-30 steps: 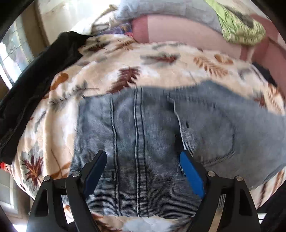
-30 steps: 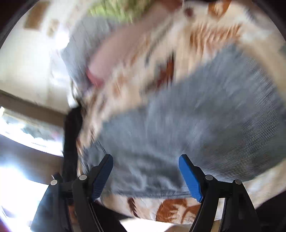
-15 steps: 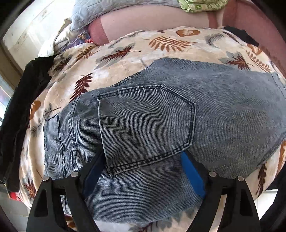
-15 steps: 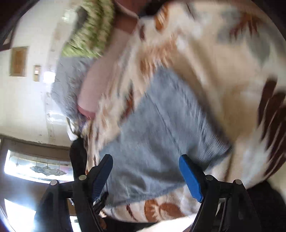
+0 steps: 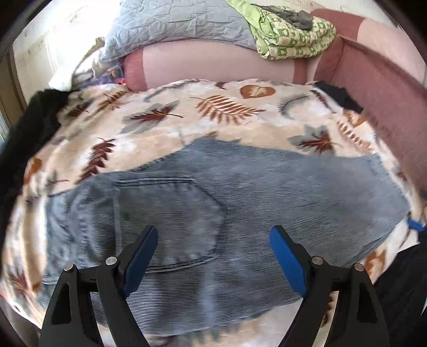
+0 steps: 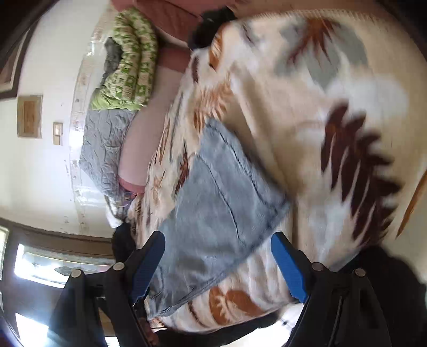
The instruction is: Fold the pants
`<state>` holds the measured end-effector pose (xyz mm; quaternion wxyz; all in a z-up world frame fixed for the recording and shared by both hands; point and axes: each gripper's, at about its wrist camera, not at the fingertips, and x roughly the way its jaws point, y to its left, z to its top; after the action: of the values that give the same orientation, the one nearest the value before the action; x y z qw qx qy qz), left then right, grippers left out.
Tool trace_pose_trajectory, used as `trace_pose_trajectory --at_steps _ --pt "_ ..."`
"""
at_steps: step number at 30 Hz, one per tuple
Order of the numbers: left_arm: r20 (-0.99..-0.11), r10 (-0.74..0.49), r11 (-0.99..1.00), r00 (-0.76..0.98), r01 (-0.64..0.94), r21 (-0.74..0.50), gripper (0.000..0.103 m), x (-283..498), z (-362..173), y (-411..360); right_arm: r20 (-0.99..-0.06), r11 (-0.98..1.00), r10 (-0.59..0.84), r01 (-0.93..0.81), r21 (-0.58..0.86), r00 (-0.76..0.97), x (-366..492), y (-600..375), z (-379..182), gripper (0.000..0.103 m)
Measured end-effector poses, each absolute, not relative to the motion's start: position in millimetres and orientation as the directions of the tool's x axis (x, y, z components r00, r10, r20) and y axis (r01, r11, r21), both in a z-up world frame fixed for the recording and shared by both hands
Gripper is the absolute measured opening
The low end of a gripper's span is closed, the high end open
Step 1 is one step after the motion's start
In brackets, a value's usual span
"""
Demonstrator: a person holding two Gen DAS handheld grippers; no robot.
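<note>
Light-blue denim pants [image 5: 240, 181] lie flat and doubled over on a leaf-patterned blanket [image 5: 213, 112], a back pocket facing up. My left gripper [image 5: 213, 231] hovers open above the pocket end, with nothing pinched between its blue pads. In the right wrist view, which is rolled sideways, the pants [image 6: 221, 186] run away from me across the blanket [image 6: 320, 106]. My right gripper [image 6: 218, 236] hangs over their near end, its jaws opening wide and gripping nothing. A blue fingertip [image 5: 415, 226] of it shows at the right edge of the left view, beside the pants' far end.
A pink sofa back [image 5: 213, 64] rises behind the blanket, with a grey quilted pillow [image 5: 181, 24] and a green patterned cloth [image 5: 291, 34] on it. A black garment [image 5: 24, 138] drapes at the left and a dark item [image 5: 339, 96] at the back right. A window [image 6: 53, 267] glows low left.
The left gripper drew back from the pants and slid along them, so more denim shows. The right view rolled and shifted toward the pants' end. Both grippers stay open.
</note>
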<state>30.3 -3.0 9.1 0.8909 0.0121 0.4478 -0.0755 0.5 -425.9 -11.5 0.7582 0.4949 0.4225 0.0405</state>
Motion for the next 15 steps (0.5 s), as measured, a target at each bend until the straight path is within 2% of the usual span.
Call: trace_pose_trajectory --at_steps 2,3,7,10,15 --pt "-0.795 -0.151 0.984 0.588 0.167 -0.063 0.086 28.9 10.8 -10.8 -0.557 0.434 0.535 0.359 0.826 0.635 5.6 -430.0 -19.5 0.084" --pt "-0.793 -0.154 0.983 0.589 0.174 -0.061 0.086 27.8 11.2 -13.0 -0.57 0.43 0.547 0.378 0.82 0.613 7.9 -431.7 -24.3 0.084" --pt "-0.78 -0.175 0.978 0.6 0.199 -0.066 0.086 24.1 15.1 -22.2 -0.634 0.476 0.508 0.424 0.771 0.583 13.8 -433.5 -36.2 0.084" --pt "-0.779 -0.181 0.977 0.6 0.2 -0.073 0.086 23.4 17.0 -26.5 -0.596 0.409 0.502 0.436 0.802 0.627 11.1 -445.3 -41.6 0.083" --pt "-0.78 -0.22 0.971 0.586 0.21 -0.116 0.086 34.0 19.4 -44.8 -0.592 0.448 0.465 0.402 0.799 0.659 19.9 -444.9 -34.0 0.083"
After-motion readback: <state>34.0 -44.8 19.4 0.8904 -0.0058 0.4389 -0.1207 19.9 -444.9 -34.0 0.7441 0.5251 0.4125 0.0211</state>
